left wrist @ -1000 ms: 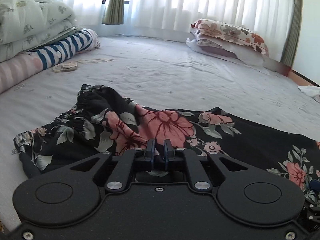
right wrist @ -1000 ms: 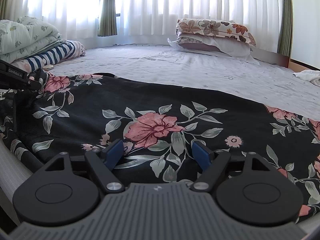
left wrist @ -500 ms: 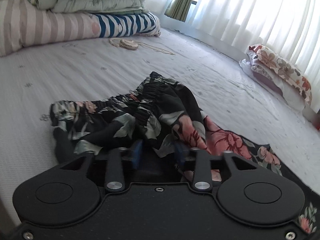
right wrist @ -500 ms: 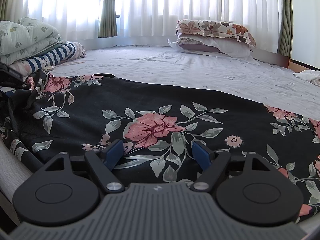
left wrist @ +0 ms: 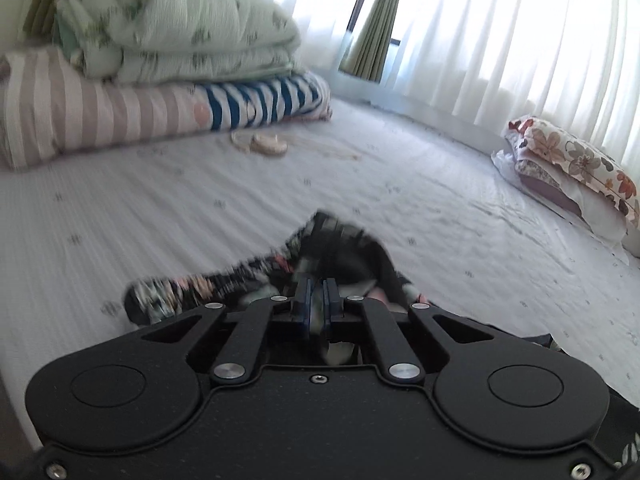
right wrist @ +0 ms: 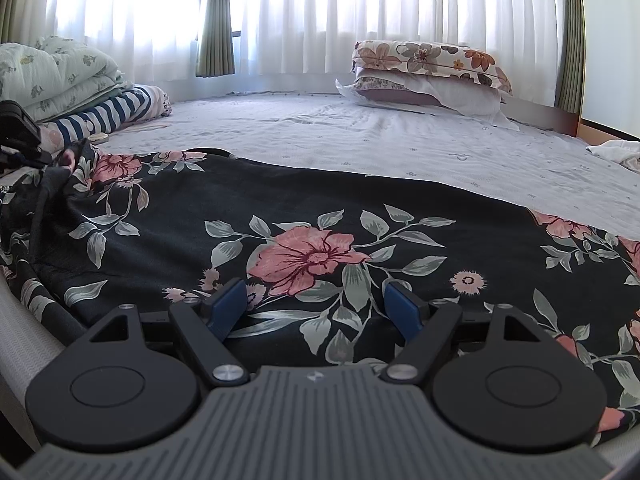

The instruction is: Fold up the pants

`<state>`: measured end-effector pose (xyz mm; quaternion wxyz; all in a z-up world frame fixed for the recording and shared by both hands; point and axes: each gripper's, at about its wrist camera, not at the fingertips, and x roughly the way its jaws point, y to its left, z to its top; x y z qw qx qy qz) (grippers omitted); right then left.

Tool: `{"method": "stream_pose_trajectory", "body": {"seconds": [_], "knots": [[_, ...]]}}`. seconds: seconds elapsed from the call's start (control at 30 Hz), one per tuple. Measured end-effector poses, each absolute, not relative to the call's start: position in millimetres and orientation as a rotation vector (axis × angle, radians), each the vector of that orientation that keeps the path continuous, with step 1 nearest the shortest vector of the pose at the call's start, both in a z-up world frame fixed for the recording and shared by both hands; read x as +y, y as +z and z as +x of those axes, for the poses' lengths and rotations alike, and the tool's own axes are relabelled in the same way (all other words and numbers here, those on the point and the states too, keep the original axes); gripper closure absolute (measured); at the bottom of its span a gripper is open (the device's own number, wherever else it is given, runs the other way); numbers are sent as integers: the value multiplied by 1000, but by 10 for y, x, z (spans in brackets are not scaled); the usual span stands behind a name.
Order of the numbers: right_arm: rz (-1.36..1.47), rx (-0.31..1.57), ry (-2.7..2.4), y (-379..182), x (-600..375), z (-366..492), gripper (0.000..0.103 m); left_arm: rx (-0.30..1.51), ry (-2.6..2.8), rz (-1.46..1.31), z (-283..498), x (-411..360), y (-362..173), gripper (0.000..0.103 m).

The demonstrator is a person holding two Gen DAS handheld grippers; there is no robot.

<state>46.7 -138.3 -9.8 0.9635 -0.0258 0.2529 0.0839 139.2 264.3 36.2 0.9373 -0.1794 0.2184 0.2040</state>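
Black floral pants [right wrist: 312, 216] lie spread across the pale bed sheet [right wrist: 360, 136]. My right gripper [right wrist: 316, 312] is open, its blue pads on either side of the fabric near the front edge, resting low over it. My left gripper [left wrist: 317, 304] is shut on the waistband end of the pants [left wrist: 336, 248], which is bunched and blurred with motion and lifted off the sheet [left wrist: 200, 208]. The left gripper also shows at the far left of the right wrist view [right wrist: 16, 136], with the fabric drawn up to it.
Folded quilts and striped bedding [left wrist: 160, 80] are stacked at the left. A small tan object with a cord [left wrist: 264, 144] lies near them. Floral pillows [right wrist: 428, 68] sit at the back right by the curtains. A white cloth [right wrist: 616, 152] lies far right.
My left gripper opened, swung left toward the waistband, then shut on it and lifted it. The right gripper has stayed open and still.
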Motion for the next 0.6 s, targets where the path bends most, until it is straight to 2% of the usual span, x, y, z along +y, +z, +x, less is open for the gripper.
{"method": "stream_pose_trajectory", "body": {"seconds": [0.13,0.17,0.2,0.23,0.27,0.3,0.43,0.47,0.53,0.57,0.6], "knots": [[-53,512,169,-100,-1386,465,18,453,389,-374,1346,2727,428,94],[-53,511,169,-99,-1383,464,18,461,385,-377,1367,2756,401,87],[-53,512,169,-100,-1383,464,18,470,381,-370,1400,2777,373,69],[-53,512,169,-98,-1380,470,18,481,375,-354,1449,2801,337,57],[-52,512,169,-101,-1382,464,18,495,364,-338,1506,2816,301,41],[-53,512,169,-100,-1379,467,18,508,358,-324,1563,2823,262,40],[-53,511,168,-99,-1376,469,18,560,339,-295,1772,2808,155,38],[-52,511,168,-100,-1380,465,18,570,345,-300,1808,2811,130,41],[-52,512,169,-100,-1377,468,18,572,364,-298,1817,2801,131,60],[-52,511,168,-101,-1379,464,18,562,372,-286,1798,2790,152,77],[-52,510,168,-102,-1380,464,18,549,374,-270,1768,2781,181,82]]}}
